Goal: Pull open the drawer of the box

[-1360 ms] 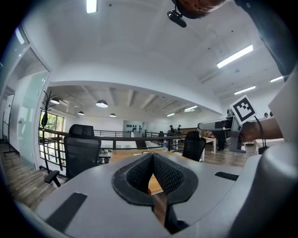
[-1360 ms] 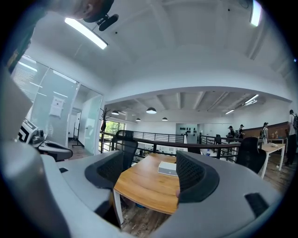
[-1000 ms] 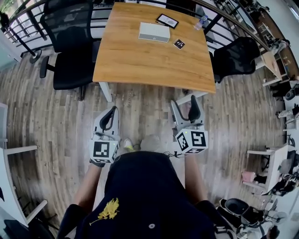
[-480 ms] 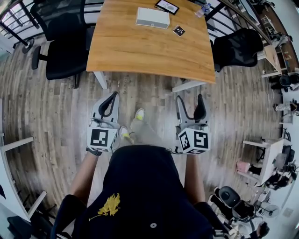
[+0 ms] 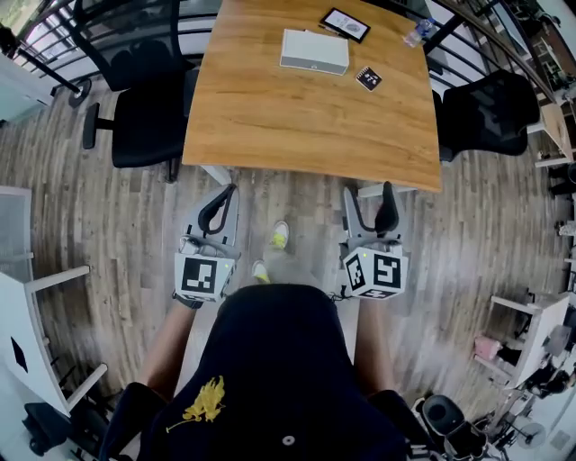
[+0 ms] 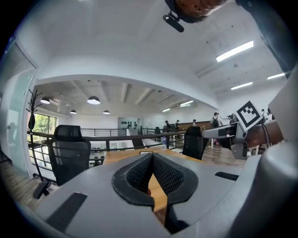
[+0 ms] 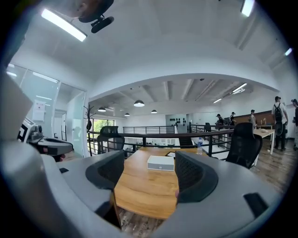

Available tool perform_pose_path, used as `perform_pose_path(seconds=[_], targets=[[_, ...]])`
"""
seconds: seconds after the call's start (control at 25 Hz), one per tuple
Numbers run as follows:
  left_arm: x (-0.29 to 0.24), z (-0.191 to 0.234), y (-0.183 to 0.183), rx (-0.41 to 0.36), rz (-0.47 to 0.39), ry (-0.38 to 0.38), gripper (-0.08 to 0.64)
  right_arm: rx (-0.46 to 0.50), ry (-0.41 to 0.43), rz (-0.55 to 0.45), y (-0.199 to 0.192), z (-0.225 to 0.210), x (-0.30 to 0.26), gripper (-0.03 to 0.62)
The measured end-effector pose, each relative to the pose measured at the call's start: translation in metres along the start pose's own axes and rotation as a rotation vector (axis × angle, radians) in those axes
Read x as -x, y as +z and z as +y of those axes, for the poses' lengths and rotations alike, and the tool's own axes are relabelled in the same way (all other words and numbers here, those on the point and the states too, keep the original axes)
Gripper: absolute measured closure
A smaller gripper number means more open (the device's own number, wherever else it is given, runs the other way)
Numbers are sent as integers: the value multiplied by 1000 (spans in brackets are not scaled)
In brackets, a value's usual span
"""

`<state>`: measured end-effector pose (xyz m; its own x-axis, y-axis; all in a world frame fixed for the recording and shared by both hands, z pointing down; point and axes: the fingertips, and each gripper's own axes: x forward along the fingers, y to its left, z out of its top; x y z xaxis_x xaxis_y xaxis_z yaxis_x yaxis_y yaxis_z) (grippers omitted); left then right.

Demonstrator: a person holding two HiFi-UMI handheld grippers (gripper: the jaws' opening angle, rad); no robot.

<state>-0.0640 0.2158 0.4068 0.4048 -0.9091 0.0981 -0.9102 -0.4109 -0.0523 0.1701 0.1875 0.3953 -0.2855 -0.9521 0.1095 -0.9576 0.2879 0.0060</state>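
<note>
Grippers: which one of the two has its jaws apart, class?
The right gripper: its jaws stand well apart, with the white box on the table showing through the gap. On the left gripper the jaws meet at their tips.

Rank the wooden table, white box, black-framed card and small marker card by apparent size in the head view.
1. wooden table
2. white box
3. black-framed card
4. small marker card
The three smaller things all lie on the table's far end, so nearness hardly skews the order.
</note>
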Motion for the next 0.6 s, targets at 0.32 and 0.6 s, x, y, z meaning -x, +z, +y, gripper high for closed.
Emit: perform_pose_path(seconds=[0.32, 0.6], targets=[[-87, 27, 29, -23, 60, 44, 548, -69, 85, -66, 28, -33, -93, 282], [-111, 42, 36, -48, 77, 133, 548, -157, 87, -14, -1, -71, -127, 291]])
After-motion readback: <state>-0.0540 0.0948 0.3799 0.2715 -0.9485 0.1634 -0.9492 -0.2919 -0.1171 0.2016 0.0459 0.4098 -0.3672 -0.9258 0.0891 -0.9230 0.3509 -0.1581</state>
